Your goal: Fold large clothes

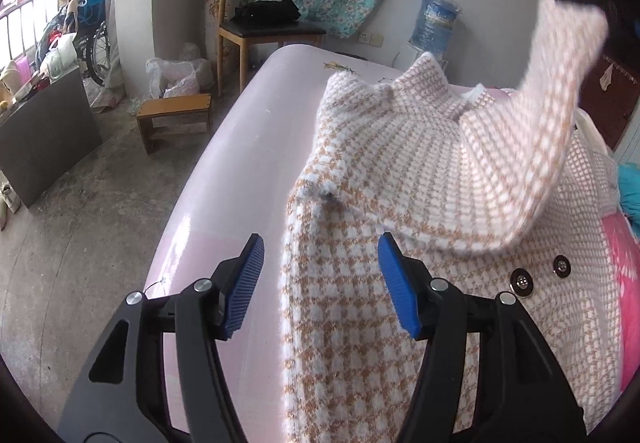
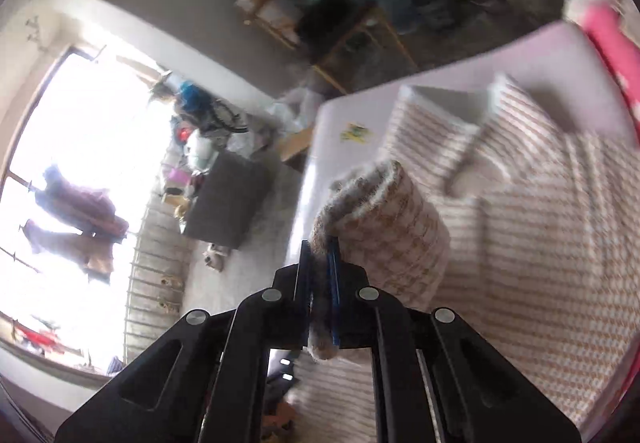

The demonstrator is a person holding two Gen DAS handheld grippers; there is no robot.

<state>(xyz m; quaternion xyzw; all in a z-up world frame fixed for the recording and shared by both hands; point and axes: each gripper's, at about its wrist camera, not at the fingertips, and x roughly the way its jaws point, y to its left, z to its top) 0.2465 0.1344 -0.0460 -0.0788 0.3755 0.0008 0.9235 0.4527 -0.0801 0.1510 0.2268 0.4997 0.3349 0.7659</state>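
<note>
Houndstooth coat (image 1: 400, 171) lies spread on the pink bed (image 1: 248, 131), collar toward 12 o'clock, left edge just inside the mattress side. Left hand-held gripper (image 1: 320, 283): jaws apart, empty, straddling that left coat edge from above; bare mattress strip at 9 o'clock, then open concrete floor (image 1: 80, 223). Right hand-held gripper (image 2: 320, 283): jaws together, clamped on the sleeve cuff (image 2: 322, 307), sleeve (image 1: 560, 91) lifted clear at 2 o'clock. Wooden stool (image 1: 176, 119) and chair (image 1: 260, 23) stand beyond the bed's far corner
</note>
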